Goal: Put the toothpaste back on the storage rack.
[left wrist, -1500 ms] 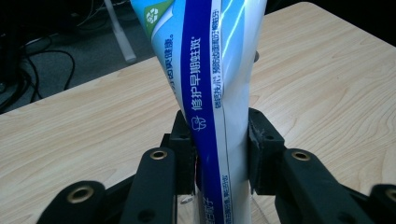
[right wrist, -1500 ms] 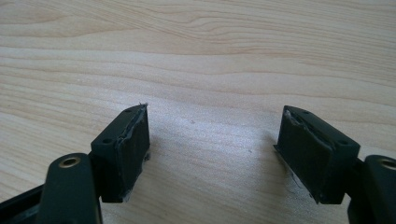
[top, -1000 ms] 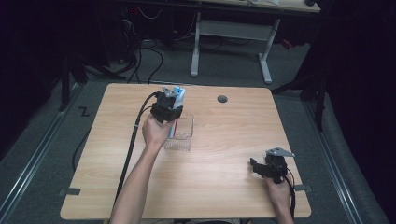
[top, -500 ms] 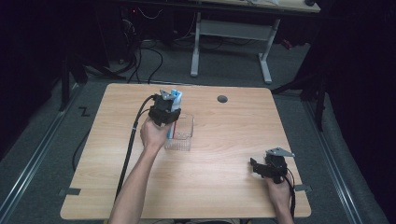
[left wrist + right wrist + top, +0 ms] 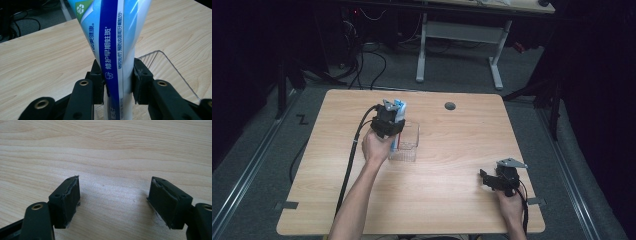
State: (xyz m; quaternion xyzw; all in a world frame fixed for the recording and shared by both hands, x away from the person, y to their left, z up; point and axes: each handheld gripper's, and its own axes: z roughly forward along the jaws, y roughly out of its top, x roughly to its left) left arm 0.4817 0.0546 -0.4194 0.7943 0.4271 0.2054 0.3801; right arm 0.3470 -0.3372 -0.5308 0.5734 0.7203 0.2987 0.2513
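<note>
The left gripper (image 5: 117, 82) has its fingers clamped on a toothpaste tube (image 5: 113, 37), likely light, soft and slippery, best pinched mid-body above the clear plastic bin (image 5: 407, 145); the right gripper (image 5: 115, 202) rests wide open and empty on the counter (image 5: 452, 200).

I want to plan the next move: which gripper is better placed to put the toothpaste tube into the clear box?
Left. The left gripper already grips the toothpaste tube beside the clear box; the right gripper rests open, far away.

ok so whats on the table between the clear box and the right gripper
Nothing: in the high view, bare wooden table runs from the clear box to the right gripper.
</note>
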